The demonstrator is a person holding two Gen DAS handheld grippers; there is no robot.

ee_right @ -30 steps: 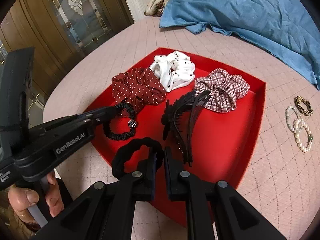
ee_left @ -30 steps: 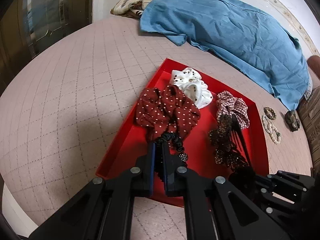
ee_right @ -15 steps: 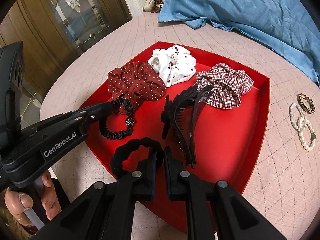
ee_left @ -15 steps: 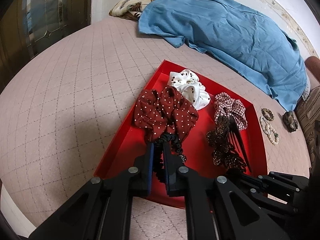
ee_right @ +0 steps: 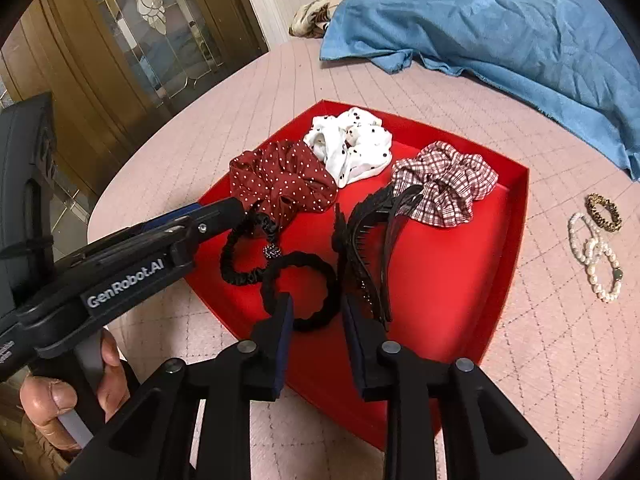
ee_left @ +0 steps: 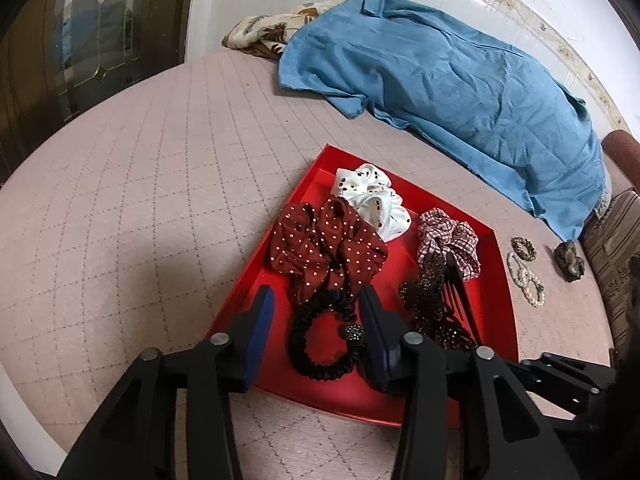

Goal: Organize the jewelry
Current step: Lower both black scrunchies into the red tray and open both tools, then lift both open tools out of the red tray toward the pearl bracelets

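A red tray [ee_left: 496, 300] [ee_right: 460, 280] on the pink quilted surface holds a dark red dotted scrunchie [ee_left: 324, 244] [ee_right: 280, 180], a white dotted scrunchie [ee_left: 372, 200] [ee_right: 348, 148], a plaid scrunchie [ee_left: 448, 240] [ee_right: 444, 180] and black hair claws [ee_left: 432, 308] [ee_right: 368, 248]. My left gripper [ee_left: 316, 300] is open around a black beaded hair tie [ee_left: 320, 344] [ee_right: 240, 256] lying in the tray. My right gripper [ee_right: 316, 304] is open around a black braided hair tie [ee_right: 304, 292] lying in the tray.
Pearl bracelets [ee_left: 524, 280] [ee_right: 596, 256], a gold-brown bracelet [ee_left: 524, 248] [ee_right: 604, 212] and a dark scrunchie [ee_left: 568, 260] lie right of the tray. A blue cloth [ee_left: 440, 80] [ee_right: 500, 20] covers the back. A glass door [ee_right: 140, 40] stands at left.
Both grippers have opened and let go of their black hair ties, which now lie in the tray. The left gripper pulled back slightly.
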